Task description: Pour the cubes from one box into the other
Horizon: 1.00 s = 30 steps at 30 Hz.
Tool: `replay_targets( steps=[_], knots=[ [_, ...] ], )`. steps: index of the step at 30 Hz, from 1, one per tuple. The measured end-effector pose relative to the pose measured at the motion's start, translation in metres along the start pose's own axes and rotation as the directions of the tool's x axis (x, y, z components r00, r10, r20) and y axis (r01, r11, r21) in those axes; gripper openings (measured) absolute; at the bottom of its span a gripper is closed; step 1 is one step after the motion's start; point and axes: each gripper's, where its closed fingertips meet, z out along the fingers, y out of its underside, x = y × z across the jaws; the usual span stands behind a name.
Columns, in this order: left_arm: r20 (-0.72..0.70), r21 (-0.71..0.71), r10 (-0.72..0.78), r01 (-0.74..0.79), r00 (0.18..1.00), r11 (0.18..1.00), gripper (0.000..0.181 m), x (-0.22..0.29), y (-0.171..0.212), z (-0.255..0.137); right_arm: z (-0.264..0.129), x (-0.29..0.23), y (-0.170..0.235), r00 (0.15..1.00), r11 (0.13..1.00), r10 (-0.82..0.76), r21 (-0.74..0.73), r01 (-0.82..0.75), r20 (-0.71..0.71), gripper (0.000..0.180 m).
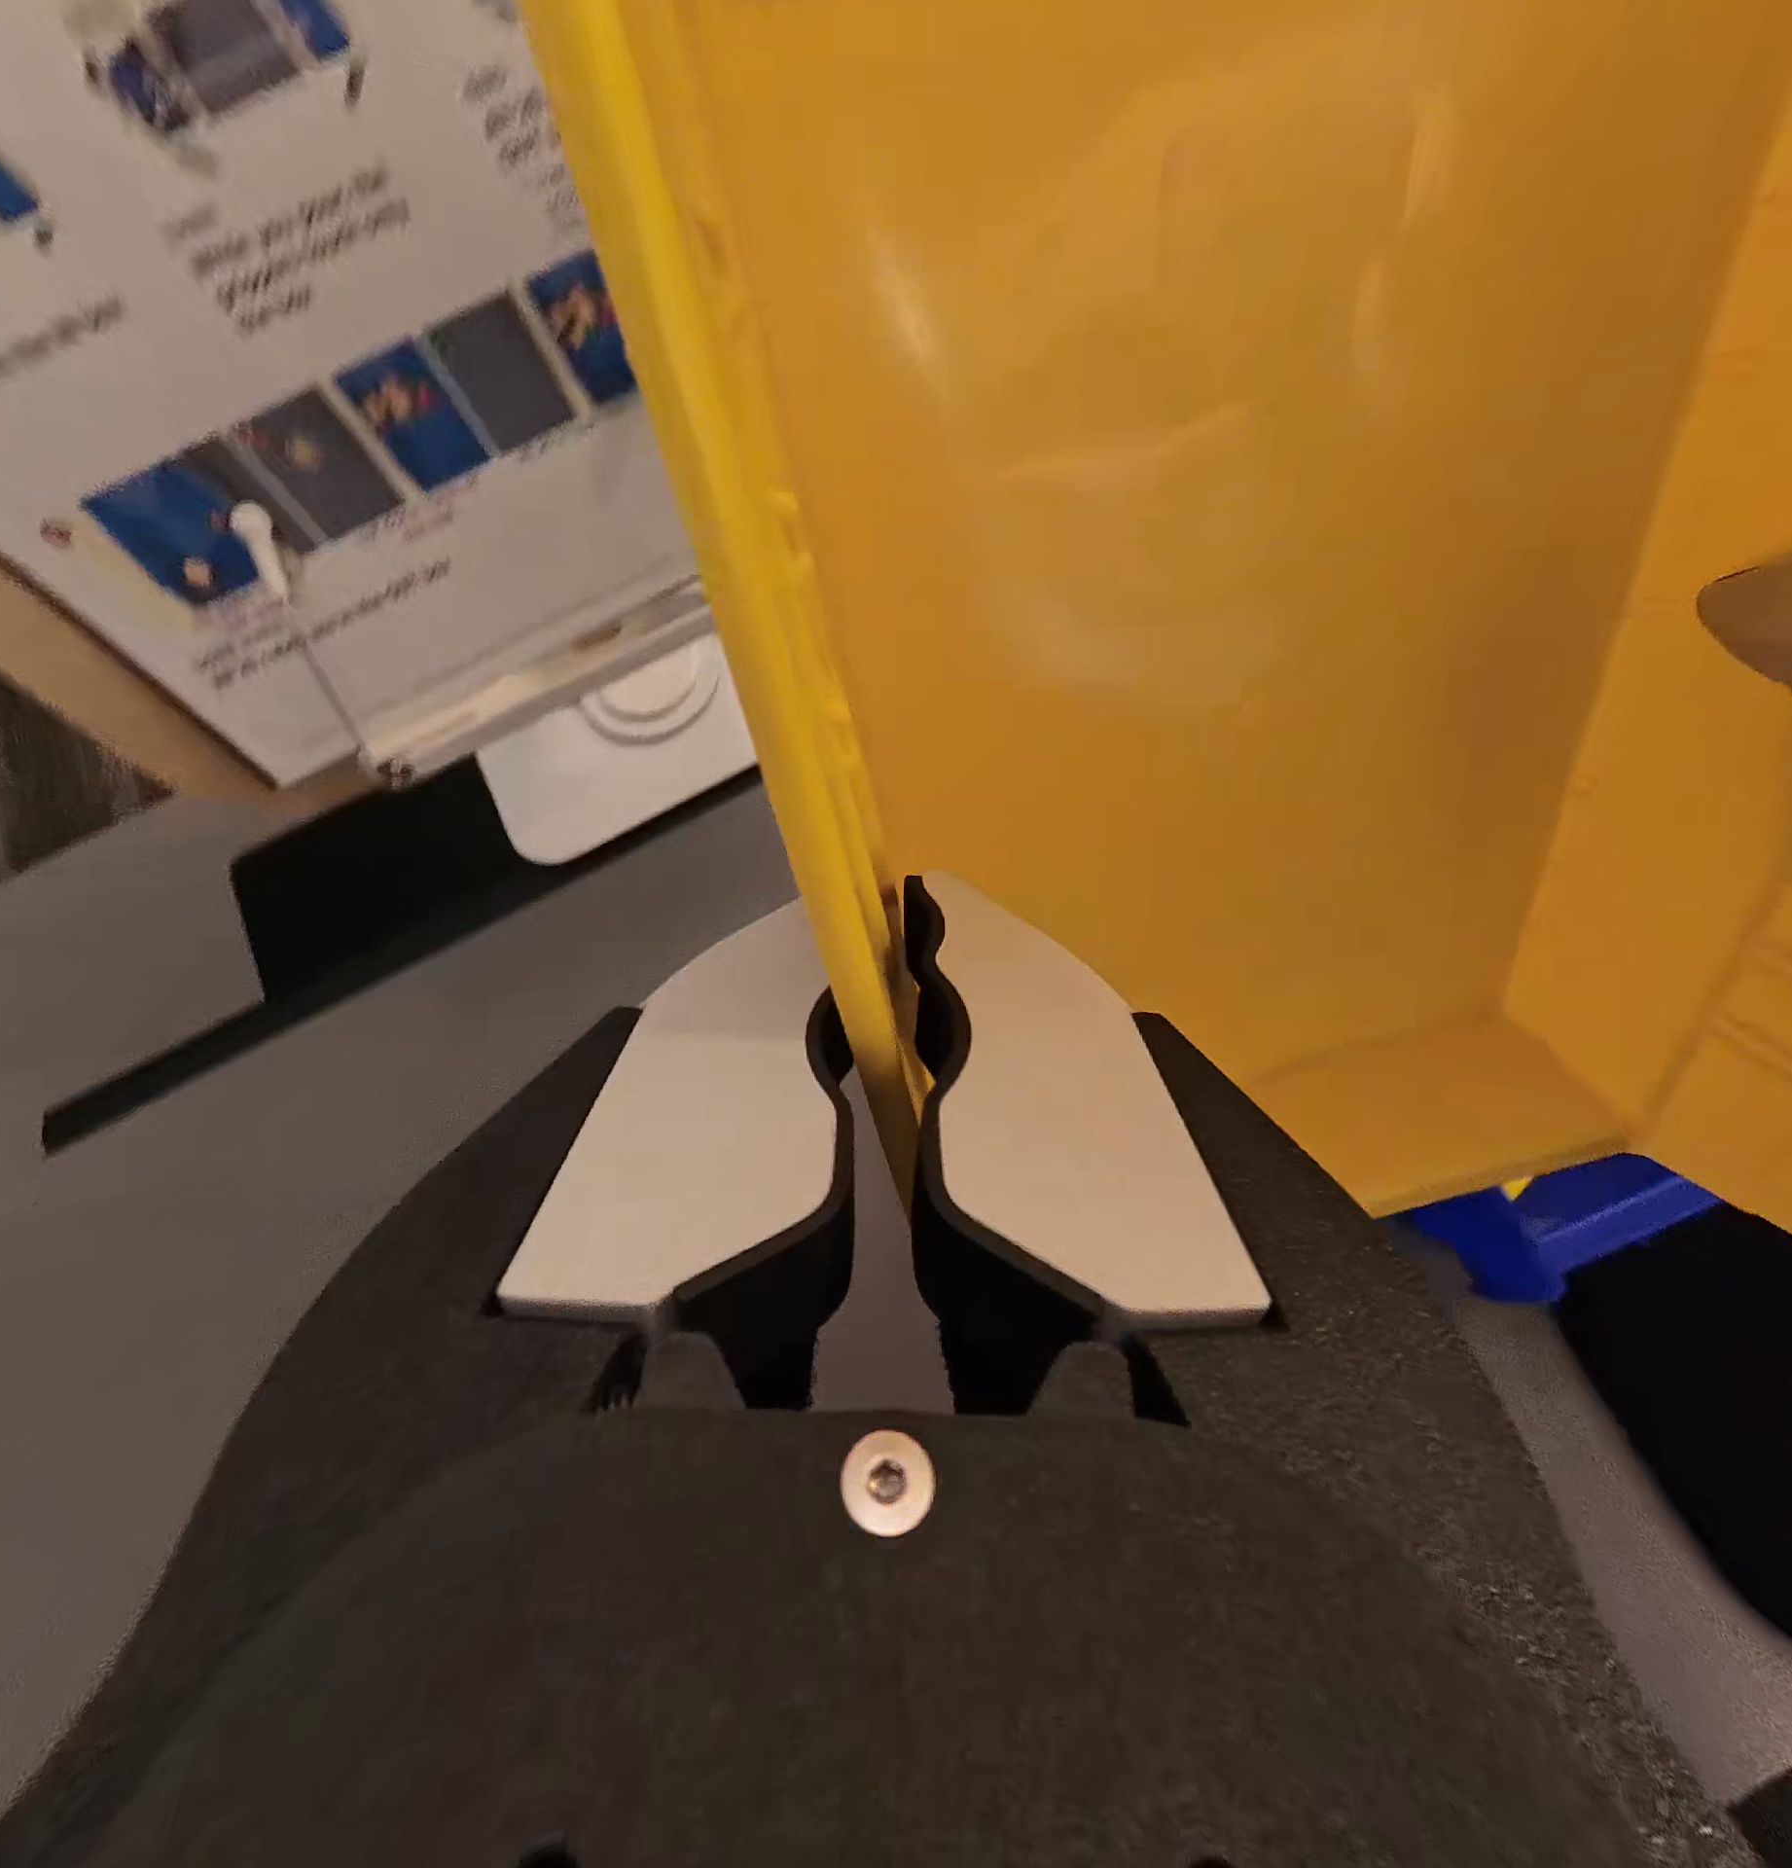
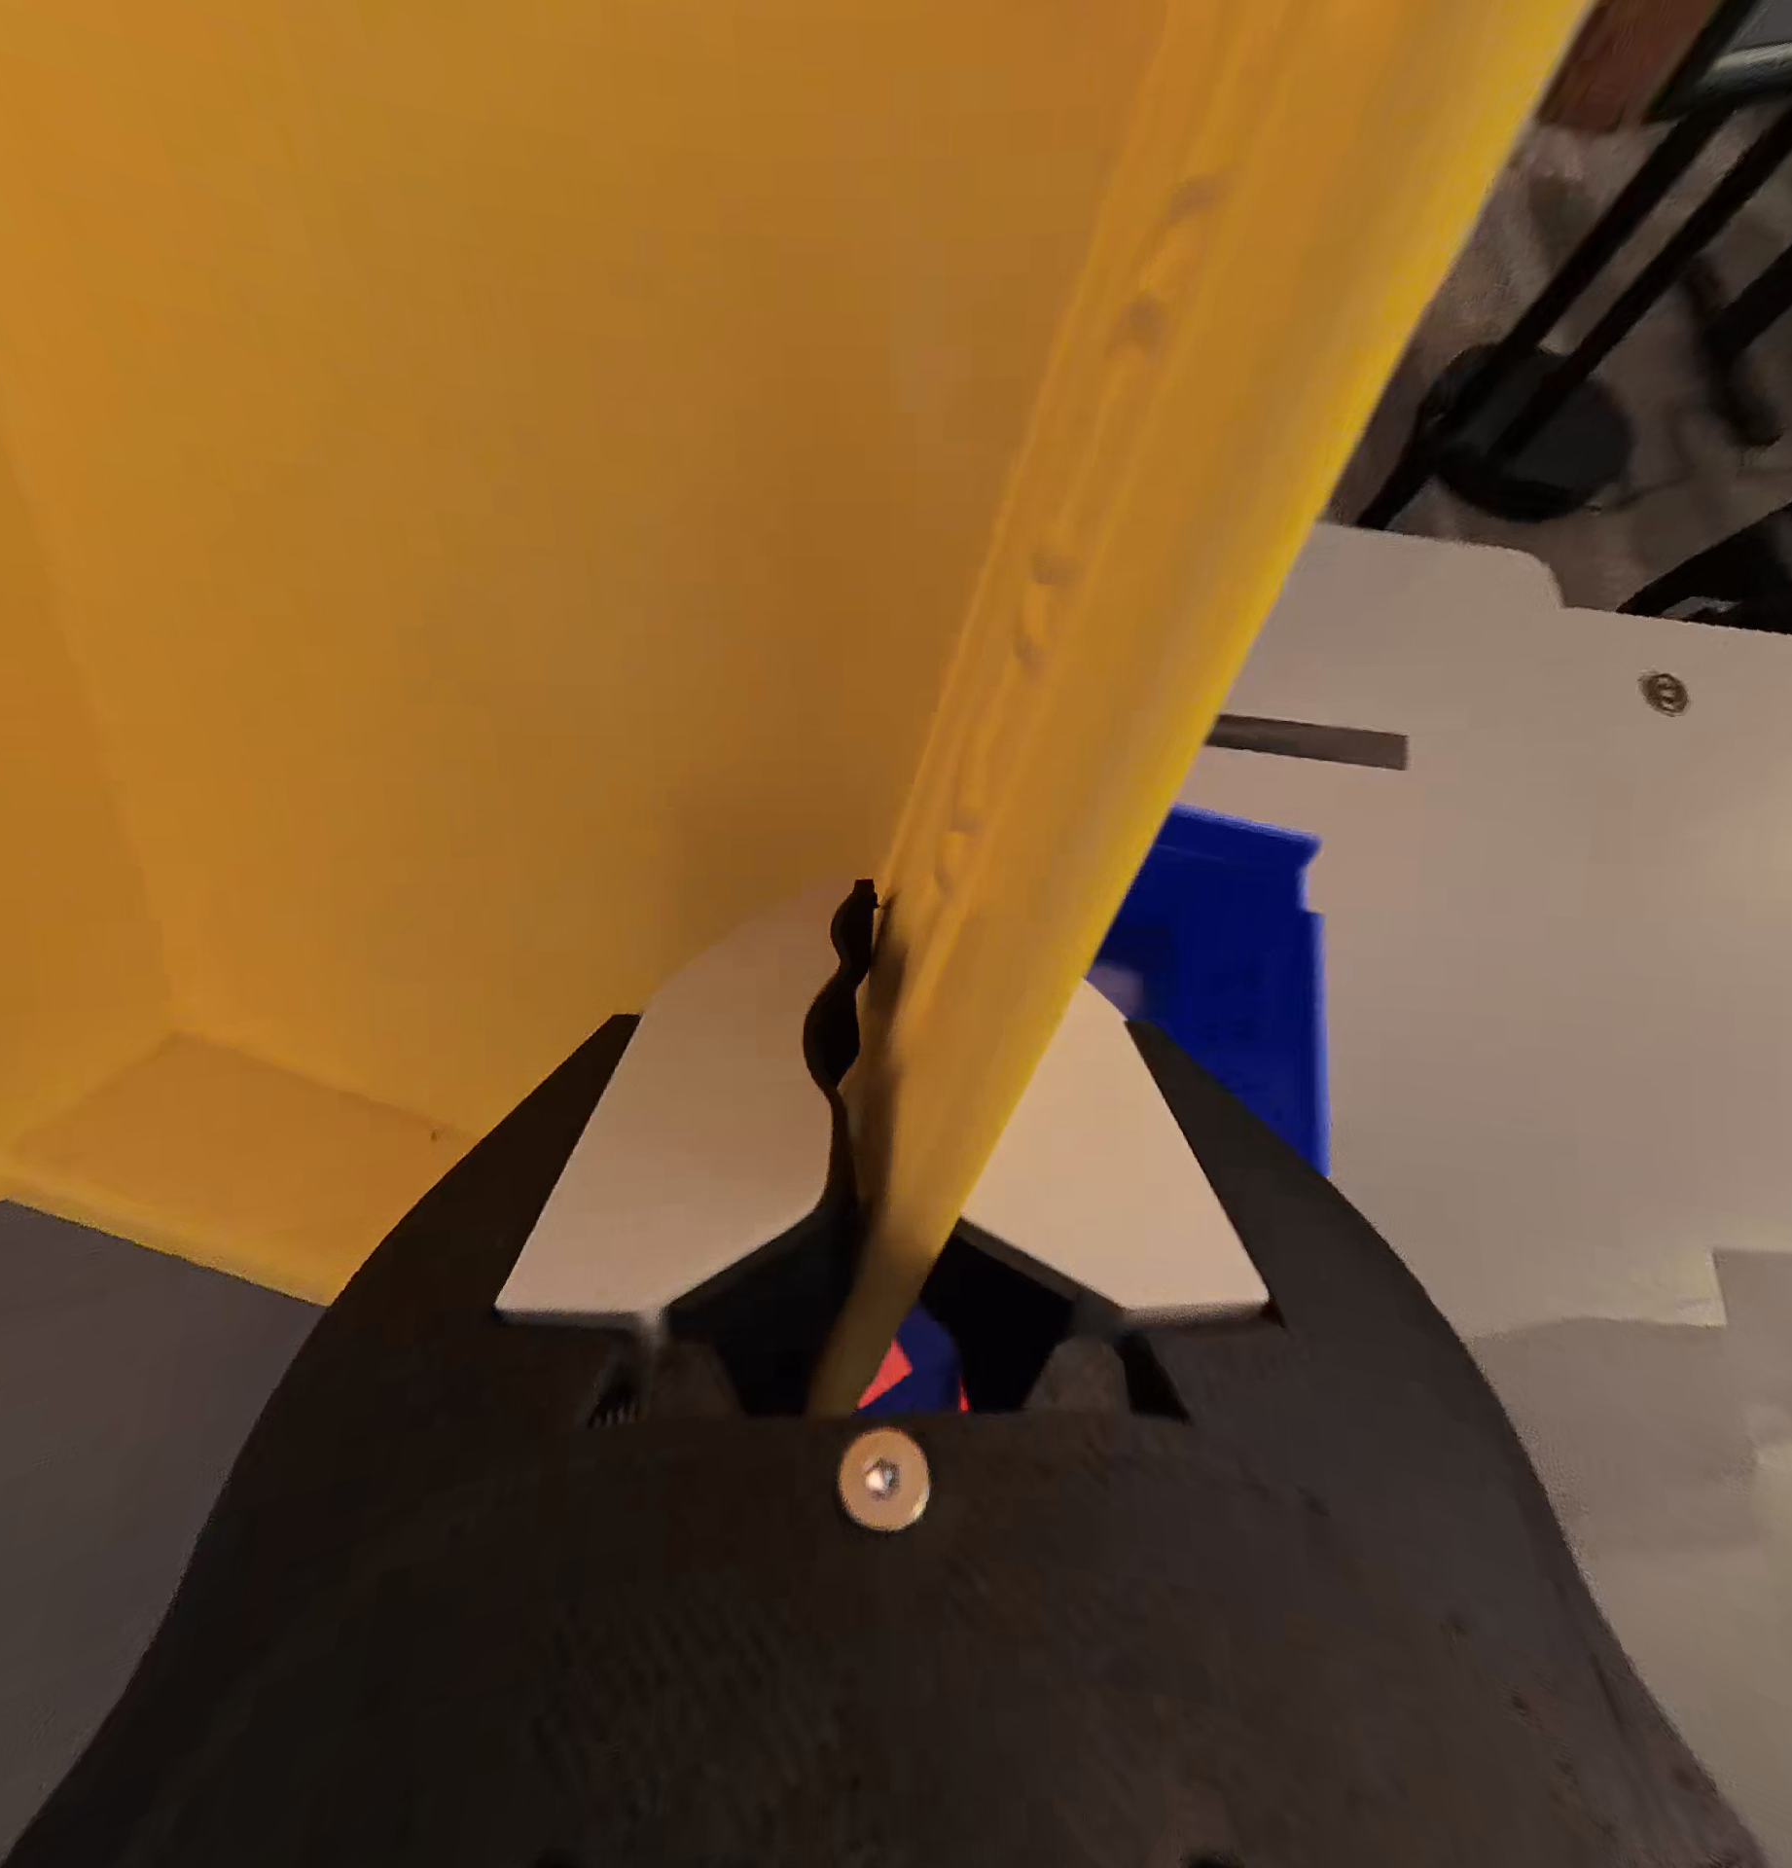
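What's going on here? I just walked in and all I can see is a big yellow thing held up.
A person holds a yellow plastic box with two handheld grippers: the left gripper and the right gripper are each shut on one of its side walls. The box is lifted and tipped over a blue plastic box that sits on the grey table. No cubes show inside the yellow box; something red shows low between the right gripper's fingers.

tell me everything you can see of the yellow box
The yellow box looks like smooth moulded plastic with a ribbed rim. It is lifted and tipped steeply, its open inside facing both cameras and showing no cubes. The left gripper and right gripper each pinch an opposite side wall. Its lower edge hangs over the blue box.
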Motion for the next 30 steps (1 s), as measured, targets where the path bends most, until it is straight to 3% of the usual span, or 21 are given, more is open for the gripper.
replay_targets(
  steps=[6,15,21,30],
  knots=[
    [-0.001,-0.211,-0.106,0.104,0.994,0.972,0.007,-0.046,0.075,0.001,0.021,-0.068,0.024,0.993,0.977,-0.094,-0.184,0.105,0.067,0.005],
    [0.000,-0.519,-0.248,0.211,0.969,0.828,0.007,-0.106,0.190,-0.005,0.058,-0.179,0.092,0.958,0.841,-0.096,-0.493,0.223,0.269,0.005],
    [-0.023,-0.665,-0.266,0.184,0.964,0.724,0.007,-0.089,0.231,0.030,0.081,-0.175,0.138,0.960,0.718,-0.091,-0.650,0.249,0.266,0.005],
    [-0.067,-0.753,-0.270,0.129,0.961,0.645,0.008,-0.045,0.237,0.069,0.099,-0.129,0.177,0.967,0.633,-0.026,-0.744,0.212,0.253,0.005]
  ],
)
